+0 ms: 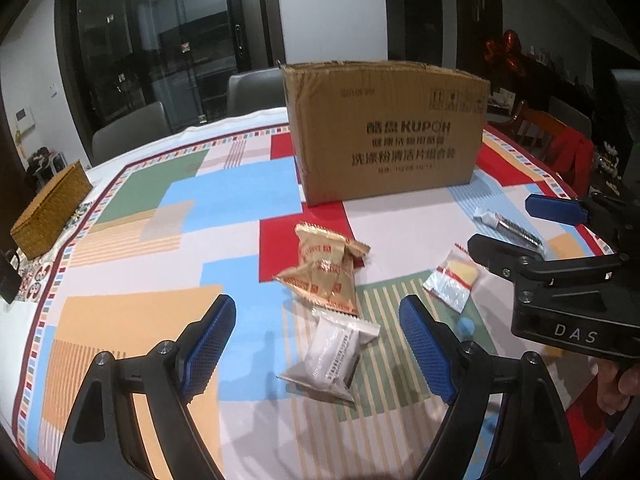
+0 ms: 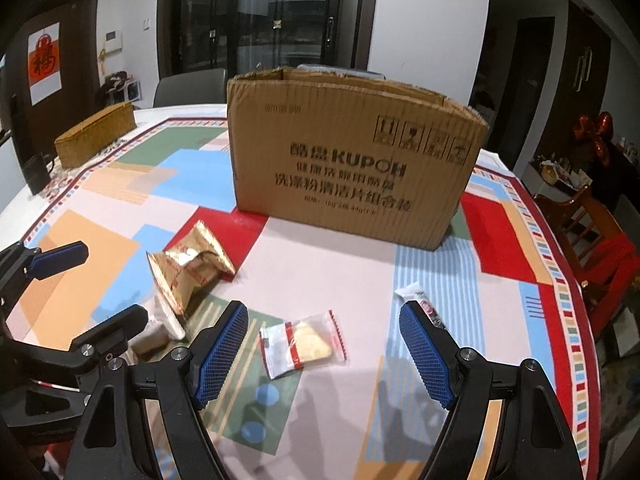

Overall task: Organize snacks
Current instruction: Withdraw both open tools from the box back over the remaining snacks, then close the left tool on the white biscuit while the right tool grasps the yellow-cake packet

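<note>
Evidently nothing is packed: both the left gripper [image 1: 316, 344] and right gripper [image 2: 324, 350] gape empty, snack packets [image 1: 326, 276] loose mid-table before the cardboard box [image 1: 384, 128].

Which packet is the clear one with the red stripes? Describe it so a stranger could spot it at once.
Start at the big cardboard box standing on the patchwork tablecloth. On the cloth in front of it lie several snack packets; the clear packet lies between the open fingers of the right gripper. Unlike the gold packets to its left, it is see-through, with red stripes and a pale yellow biscuit inside.
</note>
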Demonstrator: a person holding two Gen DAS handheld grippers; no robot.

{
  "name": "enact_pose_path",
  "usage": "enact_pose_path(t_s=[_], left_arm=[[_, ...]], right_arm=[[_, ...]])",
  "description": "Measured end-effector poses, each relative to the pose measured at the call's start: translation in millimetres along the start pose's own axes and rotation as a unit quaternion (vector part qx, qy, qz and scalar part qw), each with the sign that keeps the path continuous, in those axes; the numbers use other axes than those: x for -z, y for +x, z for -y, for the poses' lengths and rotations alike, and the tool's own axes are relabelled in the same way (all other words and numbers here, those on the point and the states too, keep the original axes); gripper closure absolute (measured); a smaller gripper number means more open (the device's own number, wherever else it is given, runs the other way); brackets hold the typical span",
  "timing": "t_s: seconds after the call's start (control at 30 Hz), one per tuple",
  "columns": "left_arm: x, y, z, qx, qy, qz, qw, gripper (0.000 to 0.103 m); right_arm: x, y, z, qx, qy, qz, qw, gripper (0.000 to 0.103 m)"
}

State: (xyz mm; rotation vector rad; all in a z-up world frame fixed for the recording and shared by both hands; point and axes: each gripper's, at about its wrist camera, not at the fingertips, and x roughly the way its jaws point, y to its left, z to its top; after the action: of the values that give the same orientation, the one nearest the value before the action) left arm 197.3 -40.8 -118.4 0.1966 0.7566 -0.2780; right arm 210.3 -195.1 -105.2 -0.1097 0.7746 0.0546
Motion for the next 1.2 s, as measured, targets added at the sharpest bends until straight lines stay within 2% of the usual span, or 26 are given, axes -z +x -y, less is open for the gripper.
enact_pose_path(t_s=[0.33, 0.7, 0.8, 1.03, 1.2], left_arm=[[14, 16, 7, 0.012, 0.017, -0.02, 0.9996, 0.025], [22, 32, 7, 0.017, 0.022, -0.041, 0.9988, 0.038], [24, 37, 6, 0.021, 0.017, -0.049, 0.9984, 0.043], [26, 46, 5, 0.042, 0.006, -0.067, 0.9968, 0.062], [25, 48, 7, 0.047, 0.005, -0.071, 0.9964, 0.068]], right_arm=[[13, 17, -7, -0.014, -0.015, -0.026, 0.999, 0.024], [20, 35, -11, -0.021, -0.021, -0.049, 0.998, 0.024], [20, 40, -12, -0.023, -0.022, -0.055, 0.998, 0.024], [21, 52, -11, -0.024, -0.022, -0.066, 0.997, 0.024], [22, 62, -8, -0.038, -0.008, -0.089, 0.995, 0.025]])
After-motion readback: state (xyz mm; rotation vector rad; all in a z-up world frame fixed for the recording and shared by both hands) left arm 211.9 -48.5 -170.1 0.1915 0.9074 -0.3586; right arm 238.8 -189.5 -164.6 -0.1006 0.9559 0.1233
